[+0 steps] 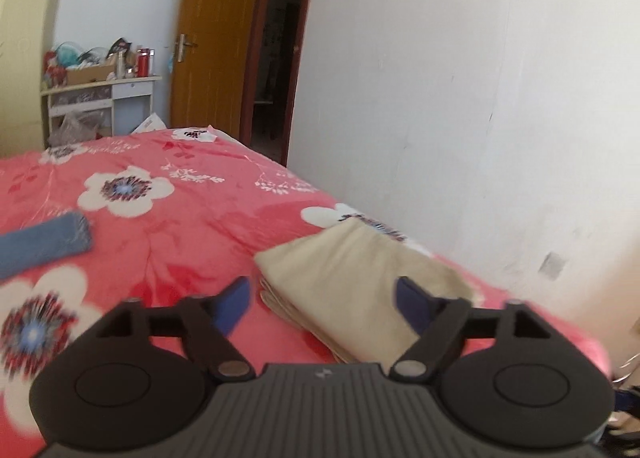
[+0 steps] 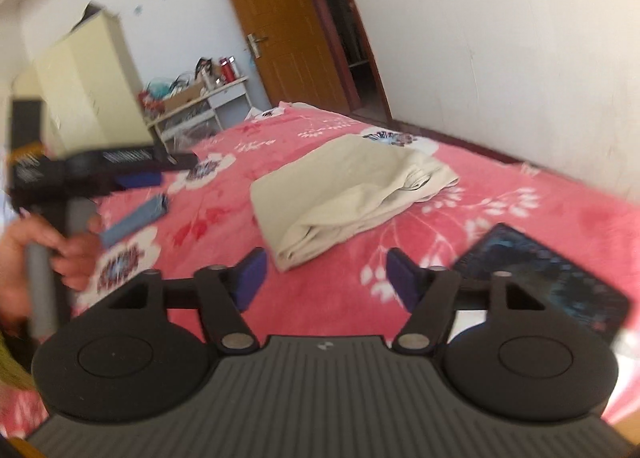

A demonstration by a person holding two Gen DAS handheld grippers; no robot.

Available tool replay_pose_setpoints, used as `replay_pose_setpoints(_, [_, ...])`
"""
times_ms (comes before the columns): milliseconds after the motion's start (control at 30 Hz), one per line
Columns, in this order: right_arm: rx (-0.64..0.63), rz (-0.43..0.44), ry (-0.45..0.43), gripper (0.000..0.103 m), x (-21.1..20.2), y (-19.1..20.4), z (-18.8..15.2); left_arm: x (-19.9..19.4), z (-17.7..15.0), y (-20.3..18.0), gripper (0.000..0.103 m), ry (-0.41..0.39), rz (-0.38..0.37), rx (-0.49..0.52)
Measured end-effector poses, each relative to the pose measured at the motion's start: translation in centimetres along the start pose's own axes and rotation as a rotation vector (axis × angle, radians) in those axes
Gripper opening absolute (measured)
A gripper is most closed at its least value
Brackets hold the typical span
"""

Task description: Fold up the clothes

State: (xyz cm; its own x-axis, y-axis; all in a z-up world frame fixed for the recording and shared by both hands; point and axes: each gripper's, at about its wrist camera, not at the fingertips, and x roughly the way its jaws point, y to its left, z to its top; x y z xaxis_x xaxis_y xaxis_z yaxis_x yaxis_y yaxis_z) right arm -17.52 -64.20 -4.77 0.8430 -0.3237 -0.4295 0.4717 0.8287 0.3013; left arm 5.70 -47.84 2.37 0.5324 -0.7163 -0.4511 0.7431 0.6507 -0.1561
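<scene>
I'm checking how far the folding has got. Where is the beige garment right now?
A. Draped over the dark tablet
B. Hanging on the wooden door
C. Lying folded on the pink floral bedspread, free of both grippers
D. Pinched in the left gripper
C: the beige garment lies folded on the bedspread, while the left gripper and right gripper stand open and empty.

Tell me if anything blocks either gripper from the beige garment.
Nothing visible does. The beige garment lies folded on the bedspread, only bare cover before the open right gripper and open left gripper. The tablet sits aside.
</scene>
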Motion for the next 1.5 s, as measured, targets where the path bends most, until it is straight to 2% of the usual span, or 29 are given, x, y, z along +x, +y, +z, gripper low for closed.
replay_pose_setpoints(33, [-0.021,-0.012,-0.001,0.086,-0.8,0.5,0.1,-2.0,-0.5,-0.1,0.092,-0.007,0.005,-0.020])
replay_pose_setpoints(133, [-0.066,-0.054,-0.006,0.093,-3.3,2.1,-0.4,-7.3,-2.2,-0.4,0.099,0.001,0.030,-0.050])
replay_pose_setpoints(200, [-0.081,-0.074,-0.002,0.102,-4.9,3.1,-1.0,-10.3,-3.6,-0.3,0.099,0.025,0.041,-0.078])
replay_pose_setpoints(300, [-0.092,-0.091,0.014,0.102,-7.2,4.5,-2.0,-14.3,-5.2,0.3,0.102,0.059,0.043,-0.109])
replay_pose_setpoints(367, [-0.075,-0.114,0.031,0.102,-8.5,5.2,-2.5,-16.6,-6.1,0.8,0.102,0.061,0.077,-0.115])
replay_pose_setpoints(533, [-0.084,-0.236,0.026,0.102,-10.7,7.8,-3.7,-20.4,-7.1,1.3,0.103,0.067,0.149,-0.149])
replay_pose_setpoints(667, [-0.155,-0.251,0.003,0.102,-12.1,10.2,-4.4,-22.5,-7.8,1.0,0.103,0.054,0.198,-0.134])
replay_pose_setpoints(800, [-0.261,-0.307,-0.056,0.102,-13.2,12.8,-5.0,-24.5,-8.4,0.6,0.103,0.014,0.274,-0.098])
replay_pose_setpoints(933, [-0.327,-0.322,-0.026,0.102,-13.6,14.9,-4.8,-25.2,-8.7,0.8,0.103,0.021,0.257,-0.108])
replay_pose_setpoints(1133, [-0.274,-0.367,-0.033,0.102,-14.0,15.5,-4.2,-25.7,-9.2,0.1,0.103,-0.017,0.280,-0.056])
replay_pose_setpoints(1300, [-0.241,-0.415,-0.038,0.102,-13.9,15.1,-4.1,-25.7,-9.3,-0.2,0.103,-0.036,0.260,-0.079])
replay_pose_setpoints(1500, [-0.236,-0.406,-0.035,0.102,-13.6,15.1,-4.3,-25.0,-9.7,-0.8,0.103,-0.016,0.288,-0.050])
